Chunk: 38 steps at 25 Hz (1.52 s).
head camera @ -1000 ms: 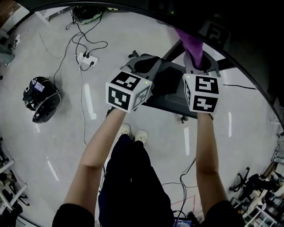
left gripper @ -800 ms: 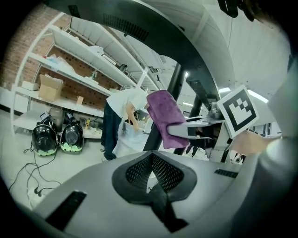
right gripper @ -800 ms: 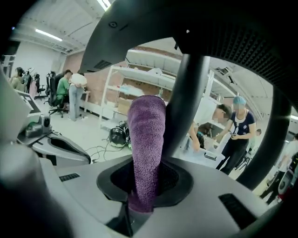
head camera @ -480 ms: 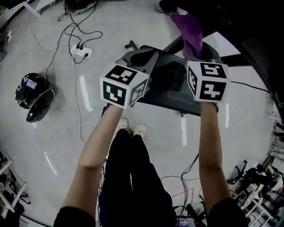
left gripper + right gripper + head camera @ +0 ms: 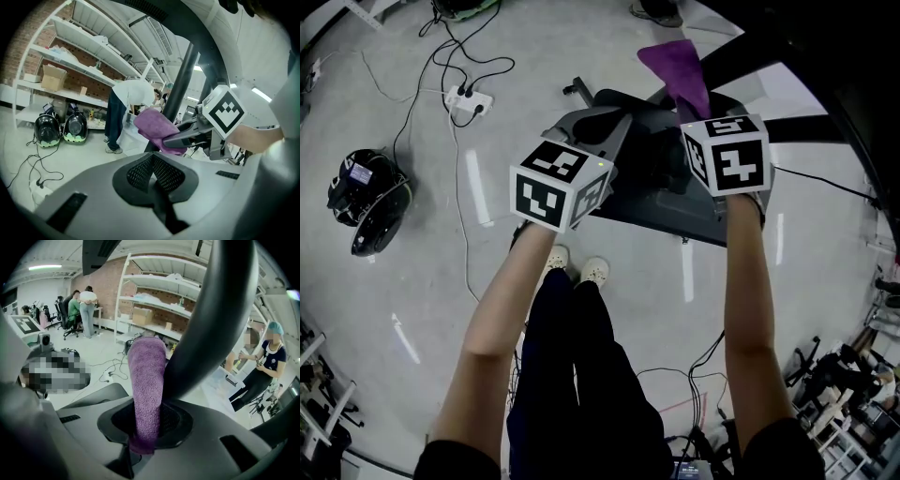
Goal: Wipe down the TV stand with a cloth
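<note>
The TV stand [image 5: 661,211] is sitting just ahead of the person, its dark post [image 5: 206,324] rising at the right. The purple cloth [image 5: 146,380] is lying against that post, its long axis pointing away from the right gripper [image 5: 145,430], which is pinching its near end. The left gripper [image 5: 152,176] is pressed together, empty. Wiping is seemingly only getting started — most of the stand is probably left.

Bright, even overhead light, pale glare streaks on the glossy floor [image 5: 412,244], ceiling lamp [image 5: 44,267] glowing upper left; heavy fisheye bending, black vignetted corners, near foreground soft

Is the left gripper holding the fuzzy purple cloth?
No, the right gripper pinches the fuzzy purple cloth; the left gripper is shut, empty.
</note>
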Each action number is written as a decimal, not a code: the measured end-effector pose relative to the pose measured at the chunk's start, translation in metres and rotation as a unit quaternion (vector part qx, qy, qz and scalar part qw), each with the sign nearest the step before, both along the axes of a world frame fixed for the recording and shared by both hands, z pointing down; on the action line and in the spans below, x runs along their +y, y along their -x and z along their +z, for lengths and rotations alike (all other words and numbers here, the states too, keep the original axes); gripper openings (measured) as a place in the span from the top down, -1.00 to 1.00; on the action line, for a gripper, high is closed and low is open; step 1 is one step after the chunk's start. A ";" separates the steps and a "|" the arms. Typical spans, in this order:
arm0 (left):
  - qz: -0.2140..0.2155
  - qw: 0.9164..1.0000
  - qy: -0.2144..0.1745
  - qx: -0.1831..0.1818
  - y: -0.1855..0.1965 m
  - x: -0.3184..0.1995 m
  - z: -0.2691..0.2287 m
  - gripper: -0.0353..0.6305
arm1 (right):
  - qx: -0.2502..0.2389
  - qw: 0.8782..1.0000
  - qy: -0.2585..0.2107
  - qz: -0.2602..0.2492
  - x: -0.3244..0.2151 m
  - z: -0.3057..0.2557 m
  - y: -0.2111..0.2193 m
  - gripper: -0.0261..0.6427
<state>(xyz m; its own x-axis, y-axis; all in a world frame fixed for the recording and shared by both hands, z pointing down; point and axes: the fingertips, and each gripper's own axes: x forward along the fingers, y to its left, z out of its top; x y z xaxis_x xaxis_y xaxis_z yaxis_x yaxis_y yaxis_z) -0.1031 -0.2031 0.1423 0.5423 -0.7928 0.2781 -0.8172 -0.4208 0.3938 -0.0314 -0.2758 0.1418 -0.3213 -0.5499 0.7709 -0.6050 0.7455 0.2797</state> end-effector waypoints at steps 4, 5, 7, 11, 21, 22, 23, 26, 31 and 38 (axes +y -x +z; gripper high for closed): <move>0.004 1.000 0.006 -0.005 -0.002 0.002 0.007 0.87 | 0.039 0.998 0.050 -0.015 0.002 0.020 -0.003 0.66; 0.004 1.000 0.006 -0.006 -0.002 0.002 0.007 0.87 | 0.054 0.996 0.062 -0.018 0.001 0.024 -0.005 0.66; 0.006 1.000 0.006 -0.008 -0.003 0.001 0.008 0.87 | 0.081 0.992 0.089 -0.025 0.001 0.031 -0.009 0.66; 0.005 1.000 0.011 -0.009 -0.005 0.003 0.010 0.87 | 0.105 0.983 0.145 -0.034 0.005 0.040 -0.012 0.66; 0.017 1.000 0.005 -0.011 -0.014 0.007 0.005 0.87 | 0.093 0.991 0.090 -0.043 0.011 0.016 -0.019 0.66; 0.016 1.000 0.003 -0.012 -0.015 0.007 0.004 0.87 | 0.086 0.992 0.083 -0.046 0.014 0.012 -0.019 0.66; 0.015 1.000 0.001 -0.011 -0.016 0.008 0.002 0.87 | 0.078 0.993 0.076 -0.049 0.017 0.006 -0.021 0.66; 0.009 1.000 -0.002 -0.003 -0.018 0.009 -0.006 0.87 | 0.054 0.996 0.051 -0.049 0.030 -0.015 -0.030 0.66; 0.017 1.000 -0.020 -0.004 -0.032 0.008 -0.033 0.87 | -0.003 1.000 -0.009 -0.017 0.042 -0.069 -0.058 0.66; 0.047 0.998 -0.051 -0.004 -0.068 0.007 -0.072 0.87 | -0.113 0.985 -0.122 0.040 0.023 -0.149 -0.090 0.66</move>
